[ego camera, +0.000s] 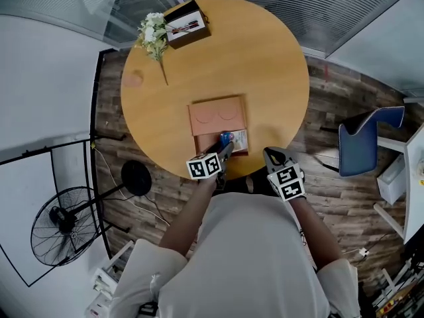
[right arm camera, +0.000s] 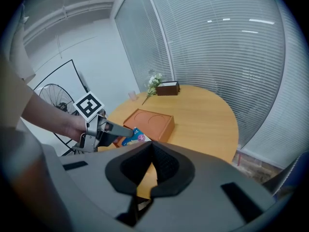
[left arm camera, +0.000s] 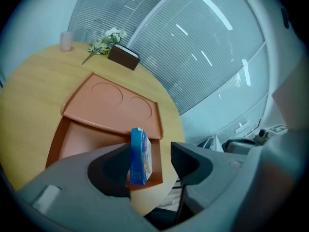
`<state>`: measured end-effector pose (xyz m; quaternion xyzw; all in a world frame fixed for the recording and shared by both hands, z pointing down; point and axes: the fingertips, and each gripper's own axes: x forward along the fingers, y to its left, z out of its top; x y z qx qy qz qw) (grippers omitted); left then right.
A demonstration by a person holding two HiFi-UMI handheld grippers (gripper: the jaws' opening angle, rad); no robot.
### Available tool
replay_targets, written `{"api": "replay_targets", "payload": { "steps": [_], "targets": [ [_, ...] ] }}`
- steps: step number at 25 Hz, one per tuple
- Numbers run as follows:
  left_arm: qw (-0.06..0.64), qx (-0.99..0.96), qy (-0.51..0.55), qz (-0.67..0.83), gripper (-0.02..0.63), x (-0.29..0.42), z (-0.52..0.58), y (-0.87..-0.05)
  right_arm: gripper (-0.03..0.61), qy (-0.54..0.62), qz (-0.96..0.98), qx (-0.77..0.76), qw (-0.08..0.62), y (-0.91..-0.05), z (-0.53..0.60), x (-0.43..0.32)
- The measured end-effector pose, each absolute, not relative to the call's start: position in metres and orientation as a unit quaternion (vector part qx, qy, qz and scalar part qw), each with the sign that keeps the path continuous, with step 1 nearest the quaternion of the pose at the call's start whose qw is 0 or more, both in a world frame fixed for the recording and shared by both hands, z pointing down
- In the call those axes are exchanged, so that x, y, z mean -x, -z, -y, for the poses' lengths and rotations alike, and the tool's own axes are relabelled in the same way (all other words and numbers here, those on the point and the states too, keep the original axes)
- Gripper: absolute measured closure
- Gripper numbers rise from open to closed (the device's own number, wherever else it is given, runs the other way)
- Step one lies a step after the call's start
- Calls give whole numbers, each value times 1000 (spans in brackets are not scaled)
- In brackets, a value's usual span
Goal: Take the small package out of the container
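Bare worktop (ego camera: 278, 65) fills the right and upper right of the head view, so there is open passage there. The orange container (ego camera: 205, 142) sits low and centre, taking up the near edge. At upper left, flowers (ego camera: 154, 32), a brown box (ego camera: 187, 24) and a pink cup (ego camera: 134, 79) crowd the rim.

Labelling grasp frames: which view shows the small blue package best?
Left gripper view: small blue cardboard package stands large, edge-on, between the jaws. Head view shows a blue speck; right gripper view, a small glimpse.
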<state>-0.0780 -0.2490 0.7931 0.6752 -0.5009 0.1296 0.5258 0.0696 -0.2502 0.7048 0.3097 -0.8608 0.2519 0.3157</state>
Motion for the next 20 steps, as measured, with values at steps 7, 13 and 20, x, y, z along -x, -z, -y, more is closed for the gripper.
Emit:
{"api": "replay_targets", "payload": {
  "steps": [7, 13, 20],
  "targets": [
    [506, -697, -62, 503, 359, 64, 250, -778, 575, -246, 865, -297, 321, -705, 240, -79],
    [510, -697, 8, 504, 371, 61, 252, -770, 575, -238, 871, -286, 320, -701, 233, -80],
    [525, -687, 57, 498, 408, 49, 253, -770, 575, -236, 874, -281, 320, -701, 225, -90]
  ]
}}
